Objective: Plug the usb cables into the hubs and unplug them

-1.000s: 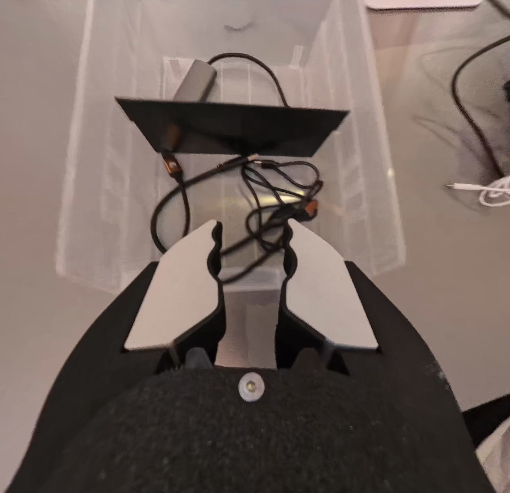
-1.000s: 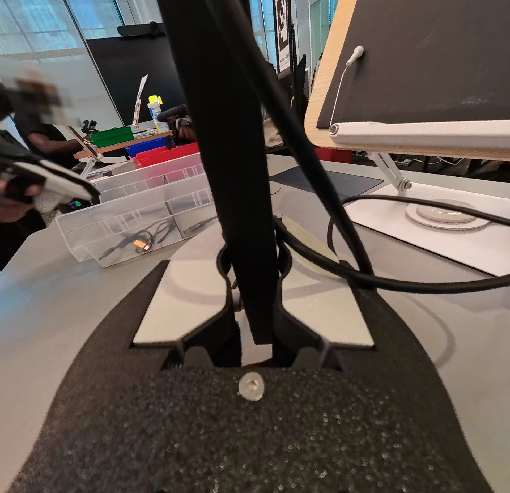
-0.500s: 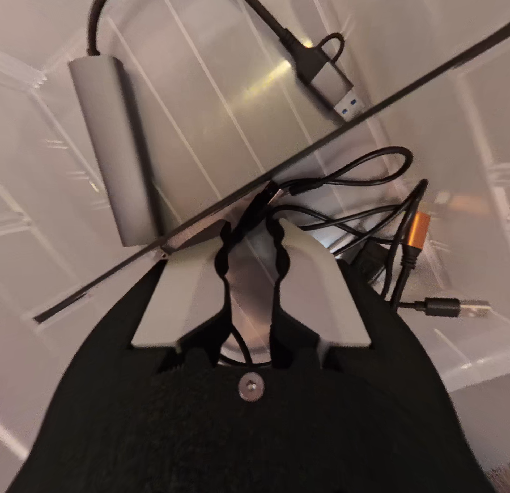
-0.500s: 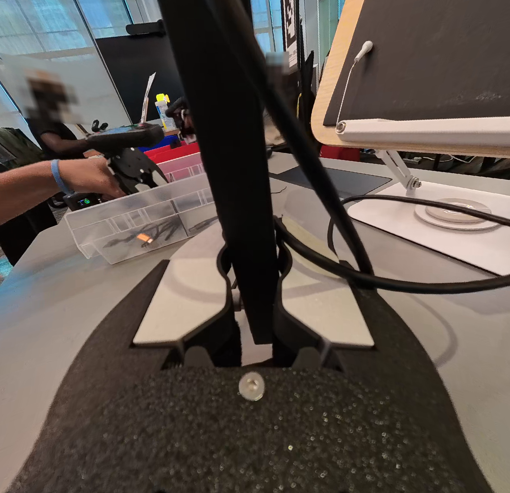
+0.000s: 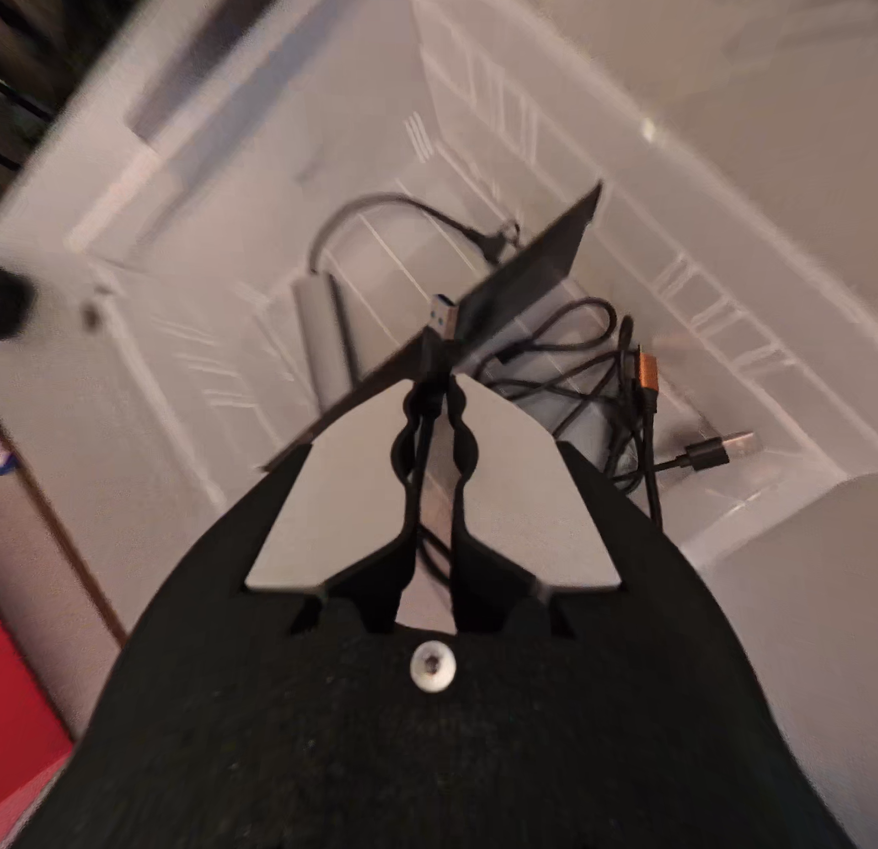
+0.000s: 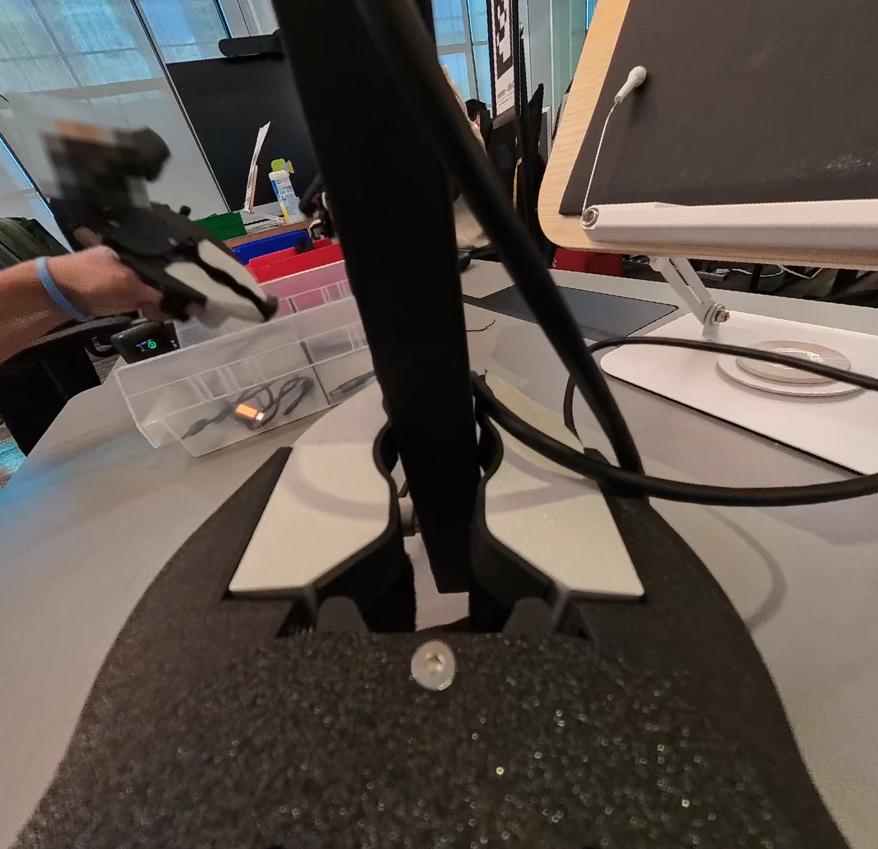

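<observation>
In the left wrist view my left gripper [image 5: 434, 382] is shut on the black plug of a USB cable [image 5: 430, 351], and its metal, blue-tipped end [image 5: 444, 315] sticks out past my fingertips. It hangs over a clear plastic bin [image 5: 689, 275]. Inside, a grey hub [image 5: 323, 346] lies left of a black divider [image 5: 522, 275]; tangled black cables with an orange plug [image 5: 647, 367] lie on the right. In the right wrist view my right gripper [image 6: 434, 439] is shut on a long black hub [image 6: 418, 303], held upright, with its thick cable [image 6: 665, 488] looping right. My left gripper [image 6: 223, 289] shows above the bin [image 6: 228, 389].
A white stand [image 6: 736, 222] holds a tilted board at the right, with its base [image 6: 689, 412] on the grey table [image 6: 119, 517]. Red [image 6: 294, 258] and blue bins stand behind the clear bin. A person's hand [image 6: 95, 279] holds the left gripper.
My left gripper dropped into the bin, closed on a black USB plug, and has risen with it. My right gripper holds the black hub in the same place.
</observation>
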Motion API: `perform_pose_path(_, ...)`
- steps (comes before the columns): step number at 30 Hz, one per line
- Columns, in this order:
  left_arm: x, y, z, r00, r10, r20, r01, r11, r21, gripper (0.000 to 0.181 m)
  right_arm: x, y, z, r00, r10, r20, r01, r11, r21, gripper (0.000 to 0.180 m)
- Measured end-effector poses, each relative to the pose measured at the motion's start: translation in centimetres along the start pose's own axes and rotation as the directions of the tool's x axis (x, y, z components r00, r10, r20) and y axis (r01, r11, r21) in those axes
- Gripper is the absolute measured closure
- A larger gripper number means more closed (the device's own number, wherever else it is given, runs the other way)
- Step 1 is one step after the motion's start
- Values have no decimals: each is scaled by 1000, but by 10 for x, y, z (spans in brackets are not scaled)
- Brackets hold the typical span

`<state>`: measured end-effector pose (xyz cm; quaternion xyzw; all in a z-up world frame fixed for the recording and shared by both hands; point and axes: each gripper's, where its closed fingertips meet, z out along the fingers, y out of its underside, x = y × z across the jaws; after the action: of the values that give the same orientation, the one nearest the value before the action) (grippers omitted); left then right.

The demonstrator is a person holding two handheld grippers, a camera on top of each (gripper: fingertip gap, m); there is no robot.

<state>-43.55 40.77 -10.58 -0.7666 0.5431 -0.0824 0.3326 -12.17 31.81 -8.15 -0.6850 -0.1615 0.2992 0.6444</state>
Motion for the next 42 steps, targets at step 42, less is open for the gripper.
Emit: perform_pose_path(42, 290, -141, 19, 379, -354, -855, 387, 900, -201, 172, 1, -1, 0, 1000, -5, -11, 5, 1000, 3, 150)
